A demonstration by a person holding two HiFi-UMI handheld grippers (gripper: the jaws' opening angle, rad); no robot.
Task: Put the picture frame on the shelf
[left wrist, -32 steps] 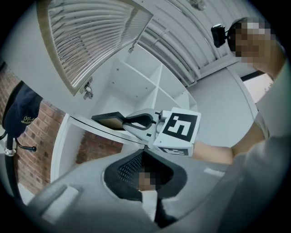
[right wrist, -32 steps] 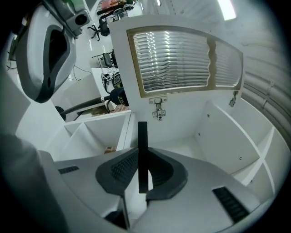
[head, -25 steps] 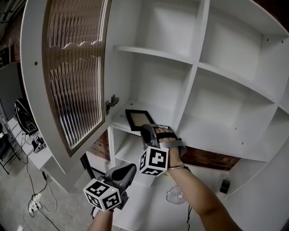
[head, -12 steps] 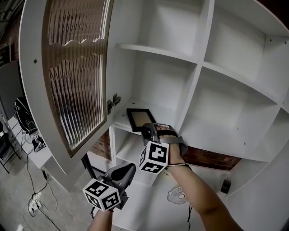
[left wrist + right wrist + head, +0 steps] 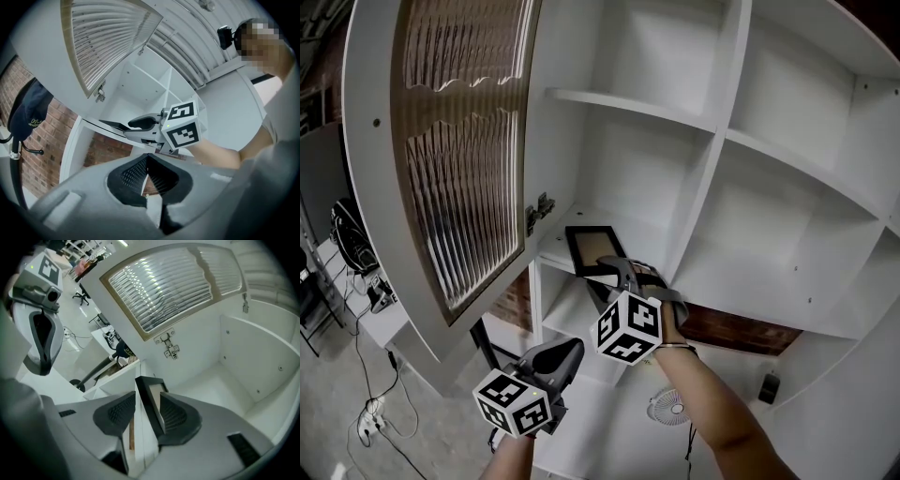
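1. We see the frame (image 5: 592, 251) lying flat on the shelf (image 5: 551, 247), close to that shelf's front edge; its dark border rings a lighter panel.
2. The right hand-held gripper (image 5: 604, 274) is at the shelf's front edge, on an arm that reaches up from below the shelf; in its own view we find it released, jaws apart, with the frame's near border between them.
3. One of its pads lies against the frame or just beside it, and we cannot tell which; the other pad stands clear of the frame, with the shelf's white edge showing in the gap.
4. The left hand-held gripper (image 5: 146, 158) hangs below the shelf and out in front of it; we see it clenched, its tips touching, with nothing between them.
5. A door (image 5: 459, 141) with ribbed glass stands open to the left of the shelf; its hinge (image 5: 539, 208) sits just above the shelf's left end.
6. Bare brick (image 5: 514, 302) shows just under the shelf; a small round fan (image 5: 667, 406) lies well below the shelf.
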